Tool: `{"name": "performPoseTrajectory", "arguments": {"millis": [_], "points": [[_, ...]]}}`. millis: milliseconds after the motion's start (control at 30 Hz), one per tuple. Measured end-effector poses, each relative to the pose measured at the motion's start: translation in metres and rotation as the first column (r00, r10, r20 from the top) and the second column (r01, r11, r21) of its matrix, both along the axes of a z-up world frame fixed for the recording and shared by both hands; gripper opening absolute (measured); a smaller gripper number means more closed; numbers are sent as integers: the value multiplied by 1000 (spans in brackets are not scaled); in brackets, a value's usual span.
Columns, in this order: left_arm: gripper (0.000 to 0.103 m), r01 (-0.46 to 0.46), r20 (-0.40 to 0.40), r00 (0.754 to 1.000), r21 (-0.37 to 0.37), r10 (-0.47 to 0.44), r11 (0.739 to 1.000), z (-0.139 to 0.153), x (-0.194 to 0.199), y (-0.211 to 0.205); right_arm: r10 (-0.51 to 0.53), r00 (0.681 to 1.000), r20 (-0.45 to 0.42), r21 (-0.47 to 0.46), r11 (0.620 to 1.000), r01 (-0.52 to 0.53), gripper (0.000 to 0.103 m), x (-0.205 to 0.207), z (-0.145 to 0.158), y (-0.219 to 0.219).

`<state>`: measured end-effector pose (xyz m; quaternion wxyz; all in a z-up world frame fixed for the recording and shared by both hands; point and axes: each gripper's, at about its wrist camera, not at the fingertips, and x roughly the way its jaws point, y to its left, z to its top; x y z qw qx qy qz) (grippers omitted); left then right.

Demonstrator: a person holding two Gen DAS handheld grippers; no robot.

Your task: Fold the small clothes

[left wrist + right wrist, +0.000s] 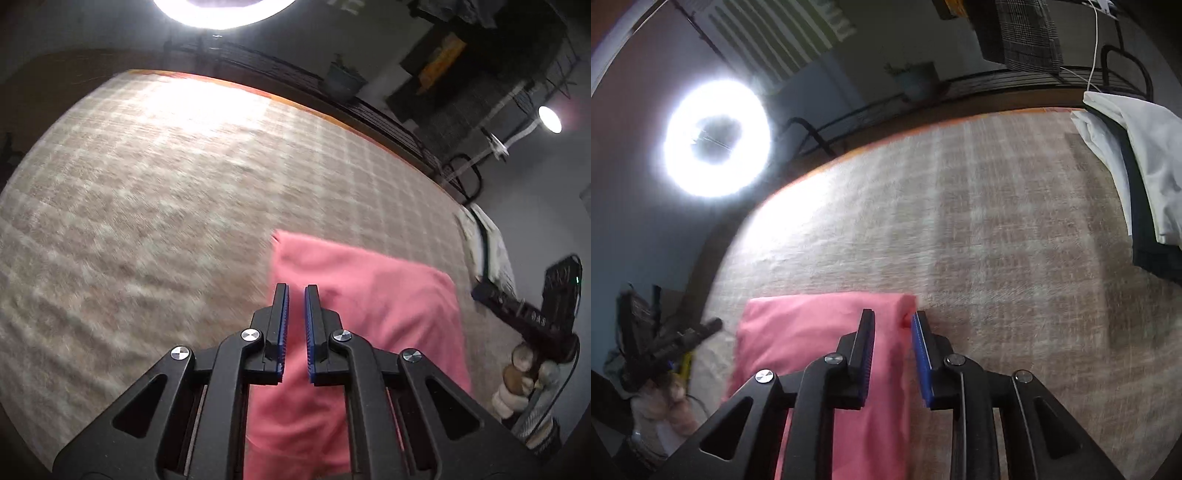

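Left wrist view: your left tongs (pixel 296 291) hover over the pink cloth (pixel 365 317) with the jaws nearly together, a thin gap between the blue pads (pixel 283 325) and nothing pinched. The cloth lies flat on the checked mat (pixel 147 206), running under and to the right of the tips

Right wrist view: your right tongs (pixel 894 317) stand partly apart, straddling the cloth's (pixel 812 332) right edge without clamping it. A fold looks just laid down; next, regrip an edge with both tongs for another fold. White clothes (pixel 1145 166) wait far right
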<state>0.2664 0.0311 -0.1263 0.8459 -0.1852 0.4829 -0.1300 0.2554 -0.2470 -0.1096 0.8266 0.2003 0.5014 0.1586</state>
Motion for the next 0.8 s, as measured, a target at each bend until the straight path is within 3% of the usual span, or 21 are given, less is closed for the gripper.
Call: {"name": "performPoseTrajectory", "arguments": {"millis": [67, 233, 333, 433, 600, 633, 667, 700, 733, 800], "points": [[5, 60, 2, 998, 10, -60, 998, 1, -17, -13, 41, 999, 26, 25, 999, -41, 22, -9, 8, 5], [5, 161, -27, 987, 83, -160, 983, -17, -46, -35, 211, 977, 41, -22, 977, -210, 22, -45, 8, 39], [5, 175, -85, 982, 107, -166, 979, -40, -54, -35, 282, 959, 11, -125, 952, -279, 22, -62, -9, 57], [5, 192, -61, 981, 133, -185, 972, -36, -65, -34, 302, 951, -58, -154, 939, -308, 17, -72, -32, 60], [8, 150, -53, 988, 90, -146, 985, -20, -82, -10, 349, 935, -60, -150, 923, -354, 21, -90, -18, 47], [19, 126, -46, 991, 62, -123, 990, -15, -82, -1, 346, 937, -54, -134, 927, -350, 28, -94, -13, 40], [41, 103, -38, 994, 41, -101, 994, -11, -82, 9, 340, 940, -40, -117, 932, -342, 32, -98, -8, 33], [50, 70, -26, 997, 20, -70, 997, -7, -81, 17, 326, 945, -18, -94, 941, -326, 39, -101, -2, 25], [56, 50, -21, 999, 4, -50, 999, -6, -78, 24, 313, 950, -4, -80, 947, -312, 43, -105, 1, 14], [56, 10, -40, 999, -40, -12, 999, -6, -68, 36, 276, 961, 6, -48, 960, -276, 47, -106, 1, -2]]}}
